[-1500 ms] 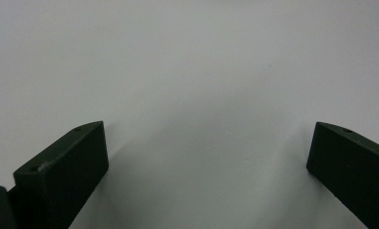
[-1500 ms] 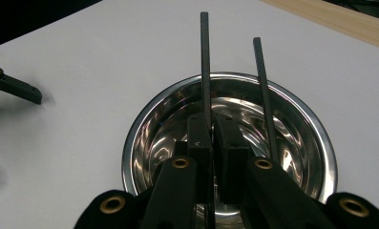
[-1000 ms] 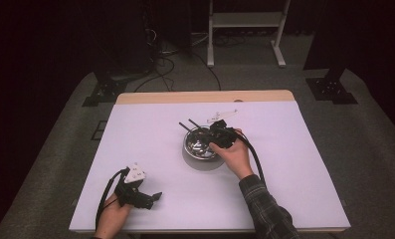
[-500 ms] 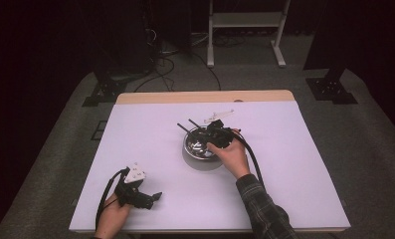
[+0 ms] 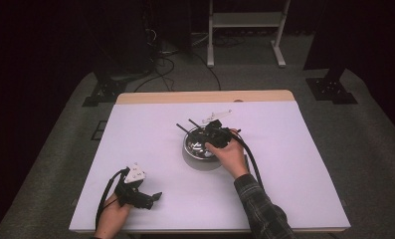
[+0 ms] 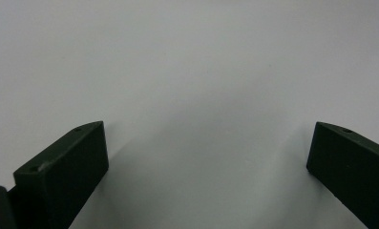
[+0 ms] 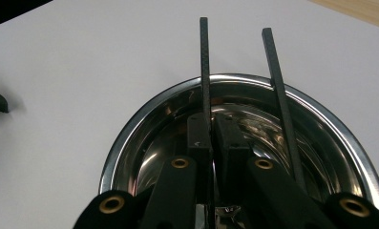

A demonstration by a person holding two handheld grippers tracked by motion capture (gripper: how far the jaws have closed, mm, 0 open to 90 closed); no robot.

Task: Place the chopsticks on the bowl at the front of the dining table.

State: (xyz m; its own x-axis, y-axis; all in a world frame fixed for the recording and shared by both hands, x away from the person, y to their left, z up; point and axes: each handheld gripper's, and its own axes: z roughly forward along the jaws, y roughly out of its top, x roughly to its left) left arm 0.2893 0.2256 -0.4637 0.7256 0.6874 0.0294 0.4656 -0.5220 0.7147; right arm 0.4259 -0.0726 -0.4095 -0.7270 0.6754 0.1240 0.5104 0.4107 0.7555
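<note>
Very little had changed over the last second. My right tongs (image 7: 211,129) had stayed pinched together on the nearer black stick (image 7: 205,62), down inside the steel bowl (image 7: 130,138). My hand had barely shifted over the bowl in the high view (image 5: 195,147). The stick was caught low between the two pads and ran up and out over the far rim. Its top end stood in the air past the bowl, above the white table (image 5: 294,164).

The second black stick (image 7: 278,90) lay just beside it, leaning on the same rim. It was clear of my pads, as far as I could see. Neither stick had moved against the rim between those looks. I took that to mean the grip was set and the lift had not yet started. The held stick was not out of the bowl, so that step remained to be done.

My left tongs (image 5: 152,197) had kept still near the front left corner of the table, well apart from the bowl. Their jaws stood wide apart (image 6: 206,157), with nothing but bare table between them. I judged the pinch to be thin, and a quick pull might let the stick twist or slip back into the bowl.
</note>
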